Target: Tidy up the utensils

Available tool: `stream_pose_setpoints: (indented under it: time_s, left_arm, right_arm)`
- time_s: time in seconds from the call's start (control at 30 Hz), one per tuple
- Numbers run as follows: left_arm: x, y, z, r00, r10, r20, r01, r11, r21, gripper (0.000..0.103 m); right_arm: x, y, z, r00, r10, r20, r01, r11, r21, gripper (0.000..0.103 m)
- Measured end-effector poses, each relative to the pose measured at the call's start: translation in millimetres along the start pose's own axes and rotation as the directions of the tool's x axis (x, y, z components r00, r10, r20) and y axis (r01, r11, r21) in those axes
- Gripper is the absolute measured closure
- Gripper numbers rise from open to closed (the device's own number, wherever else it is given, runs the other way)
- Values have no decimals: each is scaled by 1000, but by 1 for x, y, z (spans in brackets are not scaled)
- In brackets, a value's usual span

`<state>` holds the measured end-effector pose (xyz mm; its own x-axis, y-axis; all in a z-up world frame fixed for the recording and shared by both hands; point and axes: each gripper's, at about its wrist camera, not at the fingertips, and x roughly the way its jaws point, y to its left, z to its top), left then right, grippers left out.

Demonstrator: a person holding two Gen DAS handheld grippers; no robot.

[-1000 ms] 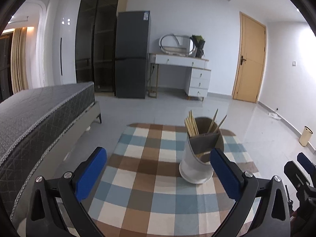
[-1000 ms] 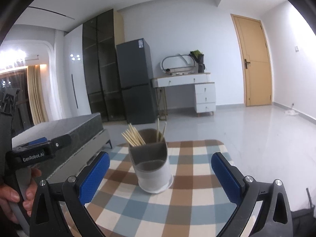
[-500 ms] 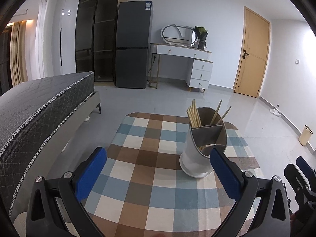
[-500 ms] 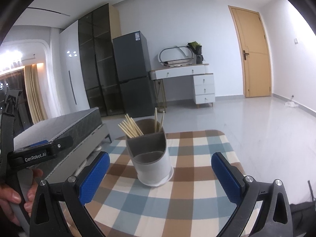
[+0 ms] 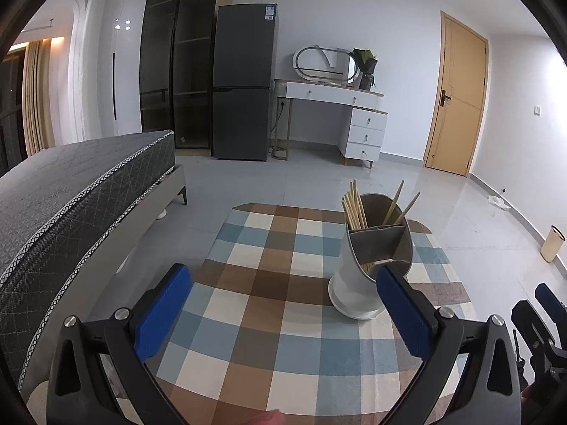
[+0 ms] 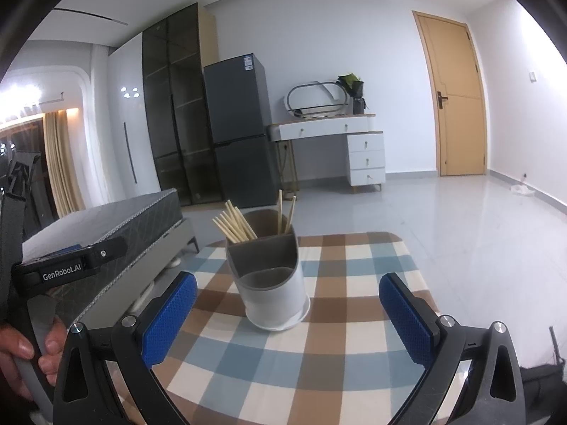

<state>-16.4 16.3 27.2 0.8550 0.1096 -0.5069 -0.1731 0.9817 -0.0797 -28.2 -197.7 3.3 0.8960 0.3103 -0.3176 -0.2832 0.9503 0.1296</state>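
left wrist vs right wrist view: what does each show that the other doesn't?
Left wrist only: the open left gripper in front, a cream bin by the right wall, and part of the right gripper at the right edge.

Right wrist only: the open right gripper in front, and a hand holding the left gripper's handle.

Both: the utensil holder with chopsticks in its back compartments, on the checkered cloth, plus the bed, fridge, dresser and door.

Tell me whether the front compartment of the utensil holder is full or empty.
Empty as far as it shows: the utensil holder's front compartment holds nothing visible, while the chopsticks stand in the rear sections.
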Motion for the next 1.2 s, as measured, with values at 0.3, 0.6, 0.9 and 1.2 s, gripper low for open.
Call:
stream_pose_setpoints:
  time_s: [0.3,0.6,0.9,1.2]
  left_arm:
    - [0,0,0,1000,15,8,-15,1000,8,1]
    - [4,-1,-2,1000,9,-5,-9,1000,6,1]
    - [4,-2,-3,1000,13,-3,-13,1000,14,1]
    - [5,-5,-4,1000,14,1,-14,999,30,1]
  right_arm:
    - [1,0,-2,1000,-1,-7,1,1000,3,0]
    - [4,1,-3,1000,-4,-17,4,1000,2,0]
    - [5,2,-4,1000,-5,-20,5,1000,2,0]
    - [5,2,-5,1000,-7,-26,7,1000,5,0]
